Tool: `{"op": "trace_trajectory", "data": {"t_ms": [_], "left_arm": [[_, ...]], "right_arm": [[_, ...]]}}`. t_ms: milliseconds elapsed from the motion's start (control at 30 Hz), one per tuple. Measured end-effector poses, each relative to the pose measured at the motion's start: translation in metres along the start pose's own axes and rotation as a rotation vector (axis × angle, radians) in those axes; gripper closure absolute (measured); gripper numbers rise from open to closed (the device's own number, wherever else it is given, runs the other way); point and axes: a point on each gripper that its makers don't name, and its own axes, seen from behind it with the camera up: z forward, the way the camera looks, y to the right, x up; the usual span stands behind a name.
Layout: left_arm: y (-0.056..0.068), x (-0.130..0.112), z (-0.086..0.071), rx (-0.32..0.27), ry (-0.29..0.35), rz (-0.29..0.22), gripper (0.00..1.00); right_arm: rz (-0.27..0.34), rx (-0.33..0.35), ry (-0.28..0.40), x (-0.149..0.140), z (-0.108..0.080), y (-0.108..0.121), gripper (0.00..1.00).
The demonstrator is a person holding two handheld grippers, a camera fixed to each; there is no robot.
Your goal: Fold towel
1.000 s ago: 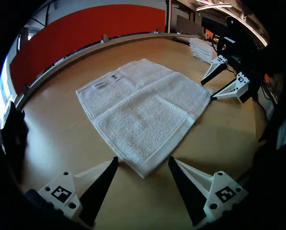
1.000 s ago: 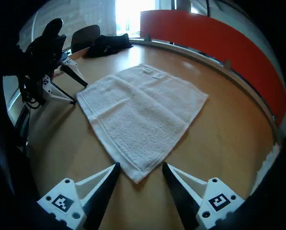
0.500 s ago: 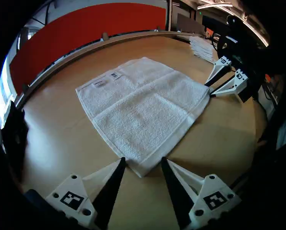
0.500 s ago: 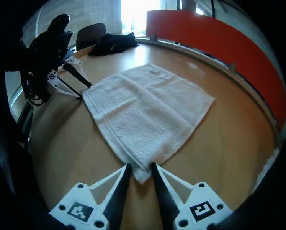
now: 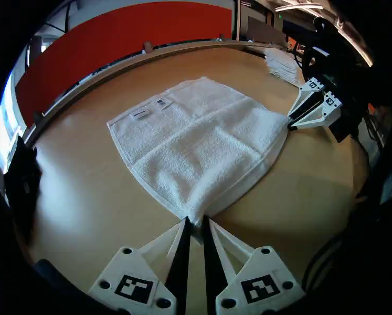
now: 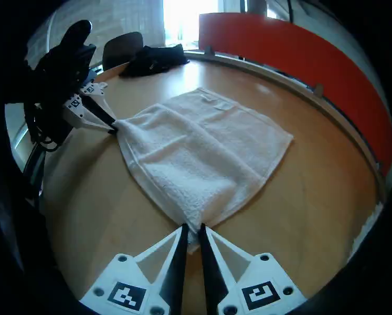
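- The towel (image 5: 196,142) lies spread on the table (image 5: 80,210), two corners bunched
- Half a second ago my jaws stood apart; now my left gripper (image 5: 196,224) and right gripper (image 6: 193,231) each clench a corner
- I judge I'm ready to lift and fold

Left hand-held gripper (image 5: 196,231), right hand-held gripper (image 6: 193,236): white, black fingers (image 5: 181,257), square tags (image 5: 137,289).
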Motion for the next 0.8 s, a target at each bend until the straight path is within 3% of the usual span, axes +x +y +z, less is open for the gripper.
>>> {"op": "trace_trajectory", "data": {"t_ms": [367,800], "left_arm": [[0.006,0.004,-0.011,-0.014,-0.004,-0.061,0.85],[0.007,0.024,-0.042,0.0,0.017,-0.091,0.85]], "right_arm": [[-0.006,-0.019,0.019,0.01,-0.01,0.004,0.84],[-0.02,-0.032,0.065,0.042,-0.039,0.001,0.84]]}}
